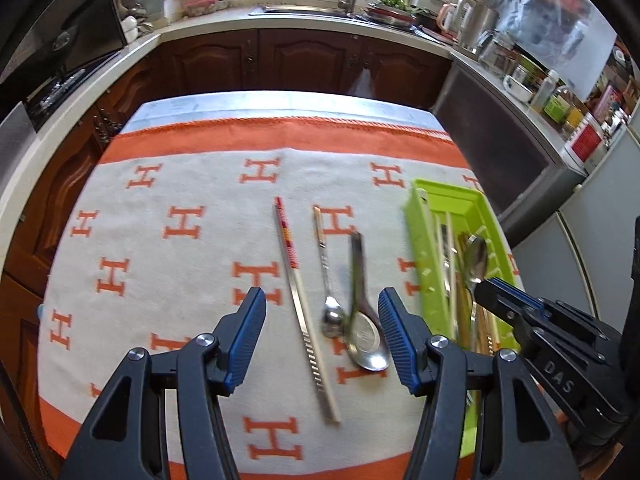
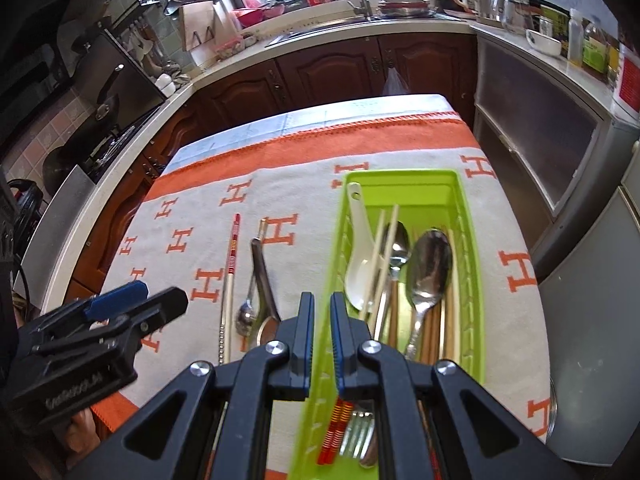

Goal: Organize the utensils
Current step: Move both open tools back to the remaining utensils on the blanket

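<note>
A green utensil tray [image 2: 466, 248] on the table's right side holds a white ceramic spoon [image 2: 358, 256], metal spoons, chopsticks and forks. It also shows in the left wrist view [image 1: 416, 216]. On the cloth left of it lie a red-banded chopstick [image 1: 298, 296], a small spoon [image 1: 330, 288] and a large metal spoon [image 1: 362, 312]. My left gripper [image 1: 322, 330] is open, low over the chopstick and the two spoons. My right gripper [image 2: 321, 320] has its fingers nearly closed on the tray's left wall at its near end.
The table carries an orange and white cloth with H marks [image 1: 180, 264]. Dark wood cabinets [image 1: 260, 60] and a counter with a sink [image 1: 312, 10] stand behind. A grey cabinet [image 1: 492, 152] stands close at the right.
</note>
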The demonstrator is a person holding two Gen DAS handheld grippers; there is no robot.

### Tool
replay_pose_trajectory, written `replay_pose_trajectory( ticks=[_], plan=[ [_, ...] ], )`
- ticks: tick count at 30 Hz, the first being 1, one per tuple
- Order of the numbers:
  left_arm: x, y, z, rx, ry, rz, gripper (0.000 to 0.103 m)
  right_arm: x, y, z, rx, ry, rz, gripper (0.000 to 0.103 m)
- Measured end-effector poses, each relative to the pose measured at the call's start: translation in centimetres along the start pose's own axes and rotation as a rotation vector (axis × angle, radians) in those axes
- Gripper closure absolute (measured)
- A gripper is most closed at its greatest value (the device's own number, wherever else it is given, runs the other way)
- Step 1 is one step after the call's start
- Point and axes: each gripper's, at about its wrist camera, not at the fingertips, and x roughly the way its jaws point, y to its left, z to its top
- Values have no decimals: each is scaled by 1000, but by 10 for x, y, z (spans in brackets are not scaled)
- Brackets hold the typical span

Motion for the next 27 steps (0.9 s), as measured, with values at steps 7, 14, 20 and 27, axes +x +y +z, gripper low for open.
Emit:
replay_pose_trajectory(
  ticks=[7,14,20,27],
  plan=[
    [-5,63,20,-103,-32,94,41,13,26,11,-60,29,38,95],
    [16,97,17,-124,16,135,36,50,47,16,-138,121,49,78],
    [38,103,6,-110,76,134,36,83,50,21,-184,176,43,72],
    [53,98,7,-88,108,87,37,112,53,27,-232,223,64,72]
  ],
)
